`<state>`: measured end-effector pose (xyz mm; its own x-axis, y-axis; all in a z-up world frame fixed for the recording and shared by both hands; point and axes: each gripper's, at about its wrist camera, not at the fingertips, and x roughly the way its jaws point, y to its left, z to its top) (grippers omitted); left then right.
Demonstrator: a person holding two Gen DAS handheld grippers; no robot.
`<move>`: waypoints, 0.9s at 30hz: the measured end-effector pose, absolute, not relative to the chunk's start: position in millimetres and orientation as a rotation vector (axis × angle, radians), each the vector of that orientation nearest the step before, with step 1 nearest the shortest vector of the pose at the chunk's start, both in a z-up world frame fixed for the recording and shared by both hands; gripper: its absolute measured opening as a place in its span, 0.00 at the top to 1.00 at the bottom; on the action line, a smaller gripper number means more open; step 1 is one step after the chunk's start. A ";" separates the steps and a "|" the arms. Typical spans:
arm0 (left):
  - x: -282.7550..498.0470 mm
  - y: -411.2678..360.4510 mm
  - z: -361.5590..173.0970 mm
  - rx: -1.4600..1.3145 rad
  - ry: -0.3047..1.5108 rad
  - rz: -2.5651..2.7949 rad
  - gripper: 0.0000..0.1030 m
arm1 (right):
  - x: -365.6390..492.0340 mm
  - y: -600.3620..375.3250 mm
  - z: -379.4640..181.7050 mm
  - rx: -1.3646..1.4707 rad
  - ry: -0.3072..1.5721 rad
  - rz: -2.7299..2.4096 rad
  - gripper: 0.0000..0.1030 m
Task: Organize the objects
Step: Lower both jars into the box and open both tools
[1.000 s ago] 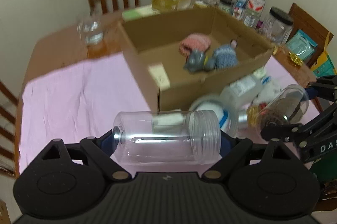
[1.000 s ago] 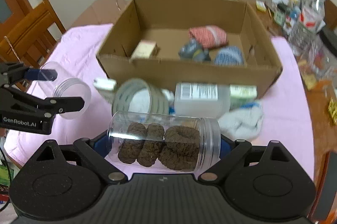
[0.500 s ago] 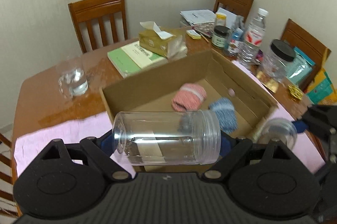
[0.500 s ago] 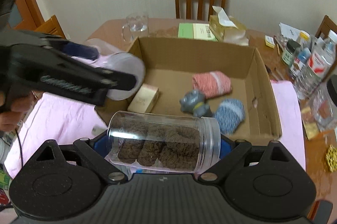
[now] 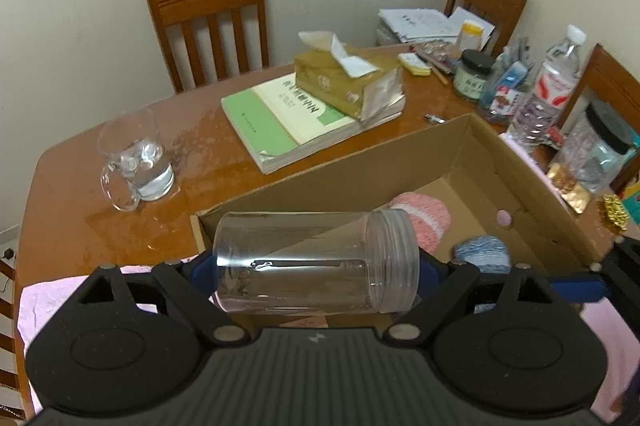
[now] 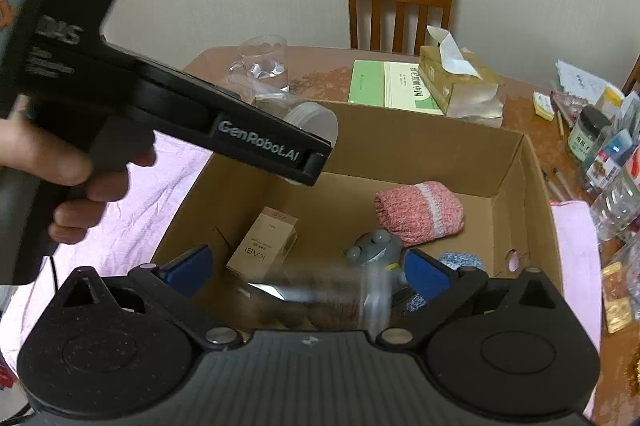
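In the left wrist view, the left hand-held gripper [image 5: 316,268] is clamped end to end on an empty clear plastic jar with a threaded neck and no lid [image 5: 314,262], which lies sideways with its mouth toward three o'clock, hanging above the near left corner of the open brown cardboard box [image 5: 520,181]. To do this step well, I would carry the jar further over the box floor, lower it close to the cardboard and only then spread the fingers, so that it does not drop and roll onto the pink knitted roll [image 5: 424,222] or the blue knitted roll [image 5: 482,254] lying toward three o'clock of it. The jar looks smooth, rigid and light, likely to slip if the squeeze eases. In the right wrist view, the right hand-held gripper [image 6: 308,276] stands wide, its blue pads [image 6: 190,264] apart, and beneath them a blurred clear jar with a dark brown filling [image 6: 340,300] appears to be falling into the box at six o'clock, free of the fingers. A tan carton [image 6: 264,246] and a grey toy mouse [image 6: 374,248] lie just beyond it. The left hand-held gripper crosses from nine o'clock, a hand [image 6: 60,181] round its grip.
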<state>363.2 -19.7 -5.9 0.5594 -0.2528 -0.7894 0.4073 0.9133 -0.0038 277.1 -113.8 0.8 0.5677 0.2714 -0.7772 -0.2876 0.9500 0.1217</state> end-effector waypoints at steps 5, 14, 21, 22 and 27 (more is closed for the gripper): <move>370.9 -28.4 -17.9 0.232 0.902 -0.372 0.06 | 272.9 -123.5 -2.5 -0.013 0.921 0.311 0.00; 362.8 -21.0 -7.2 0.209 0.902 -0.347 0.06 | 254.7 -150.3 1.4 -0.002 0.926 0.274 0.00; 338.6 -9.7 7.2 0.192 0.879 -0.305 0.05 | 234.4 -160.2 -1.3 0.026 0.935 0.250 0.00; 333.1 -7.5 7.8 0.188 0.869 -0.296 0.05 | 231.0 -160.9 -2.3 0.033 0.931 0.251 0.00; 302.5 4.1 6.7 0.182 0.843 -0.253 0.05 | 206.9 -160.1 -11.8 0.023 0.918 0.224 0.00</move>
